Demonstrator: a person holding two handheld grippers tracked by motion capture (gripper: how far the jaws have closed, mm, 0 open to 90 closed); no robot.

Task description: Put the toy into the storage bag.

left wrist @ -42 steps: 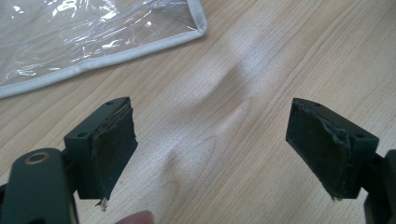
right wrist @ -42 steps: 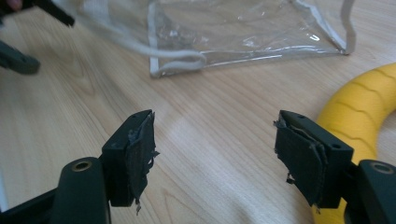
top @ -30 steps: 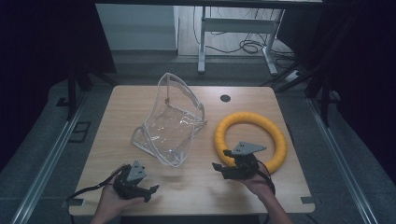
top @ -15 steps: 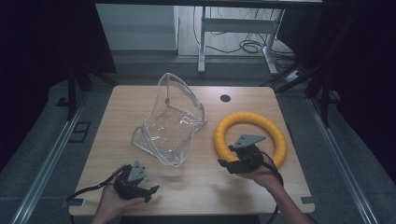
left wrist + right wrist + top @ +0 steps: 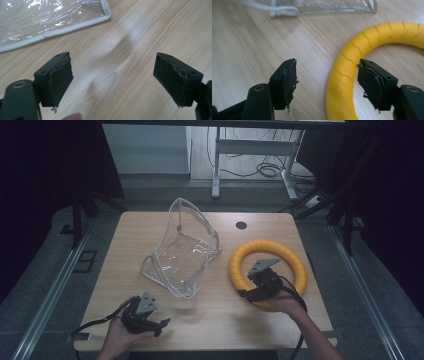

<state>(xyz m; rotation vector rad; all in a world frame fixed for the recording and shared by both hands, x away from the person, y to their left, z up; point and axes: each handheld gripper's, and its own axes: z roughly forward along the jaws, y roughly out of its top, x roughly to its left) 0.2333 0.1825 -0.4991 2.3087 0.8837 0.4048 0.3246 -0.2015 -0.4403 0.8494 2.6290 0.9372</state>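
Note:
A yellow ring [image 5: 269, 271] lies flat on the right half of the wooden table [image 5: 120, 250]. My right gripper [image 5: 248, 292] hovers over the ring's near left arc, open, and the right gripper view has that yellow ring [image 5: 347, 72] between its two jaws with nothing clamped. A clear plastic bag [image 5: 183, 250] with a white edge stands crumpled in the table's middle. My left gripper [image 5: 161, 325] rests open near the front edge, left of centre. In the left gripper view the bag's white-trimmed corner [image 5: 75, 25] lies beyond the open jaws, over bare wood.
A small black round hole [image 5: 241, 225] sits near the table's far edge. Cables trail from both grippers off the front edge. Table legs and floor cables show behind the table, with dark frames at both sides.
My right gripper has moved forward and slightly right over the ring's near left arc. The left gripper, bag and ring have stayed put.

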